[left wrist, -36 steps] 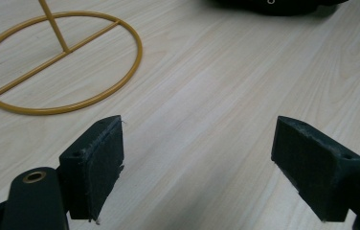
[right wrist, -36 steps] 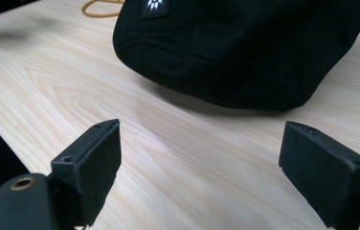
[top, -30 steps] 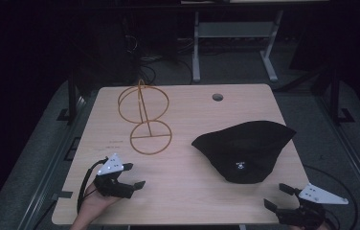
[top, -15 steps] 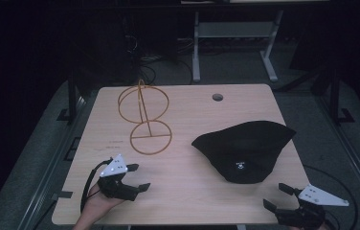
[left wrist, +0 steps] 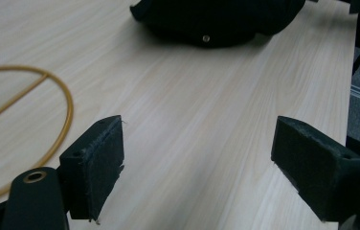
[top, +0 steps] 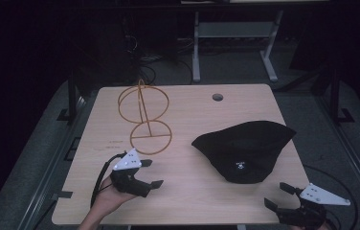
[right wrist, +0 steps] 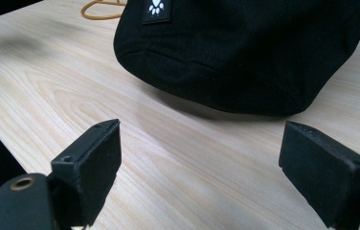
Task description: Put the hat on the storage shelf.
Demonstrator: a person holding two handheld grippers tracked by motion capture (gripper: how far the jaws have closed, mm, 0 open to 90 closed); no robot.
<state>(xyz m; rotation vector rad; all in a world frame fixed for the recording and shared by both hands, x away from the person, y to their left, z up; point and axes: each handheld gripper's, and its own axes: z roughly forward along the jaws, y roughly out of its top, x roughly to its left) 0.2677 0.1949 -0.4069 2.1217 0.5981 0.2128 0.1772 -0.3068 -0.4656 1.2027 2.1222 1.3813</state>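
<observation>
A black cap [top: 242, 146] with a small white paw badge lies on the right half of the light wooden table [top: 192, 191]. A gold wire stand [top: 144, 115] with a round base ring and an upright hoop rises at the left back. My left gripper [top: 152, 173] hovers open over the table's front left, pointing right toward the cap [left wrist: 216, 19], with the stand's ring [left wrist: 49, 139] beside its left jaw. My right gripper [top: 278, 196] is open at the front right corner, just short of the cap [right wrist: 250, 52]. Nothing sits between either pair of jaws.
A round cable hole [top: 217, 97] is in the table near the back edge. A grey metal frame [top: 235, 33] stands on the dark floor behind the table. Bare wood lies between the two grippers along the front edge.
My left gripper has moved right and slightly forward along the front of the table. The right gripper, cap and stand have stayed put.
</observation>
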